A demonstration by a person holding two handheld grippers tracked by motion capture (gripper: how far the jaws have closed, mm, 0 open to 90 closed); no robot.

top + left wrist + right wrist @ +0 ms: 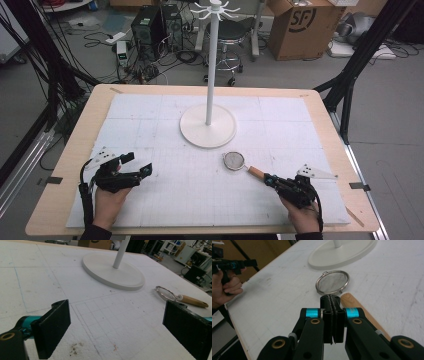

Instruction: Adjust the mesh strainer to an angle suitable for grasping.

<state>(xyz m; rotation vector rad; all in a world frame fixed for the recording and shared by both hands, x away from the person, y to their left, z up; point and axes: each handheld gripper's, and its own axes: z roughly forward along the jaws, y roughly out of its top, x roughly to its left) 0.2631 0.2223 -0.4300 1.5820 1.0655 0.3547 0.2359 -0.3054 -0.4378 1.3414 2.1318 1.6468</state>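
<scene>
Near the surface's front-right corner, the right gripper looks clenched, with the strainer's wooden handle beside its jaws, apparently ungrasped, long axis running toward the stand. Left gripper gapes, well apart.

Silver mesh strainer w/ light wooden handle. White stand, base & pole alike. White mat w/ faint grid lines, some dark specks; pale wood table edge round it. Black right gripper & left gripper, teal accents, brass-coloured rivets, ribbed black pads, grey plate on each.
</scene>
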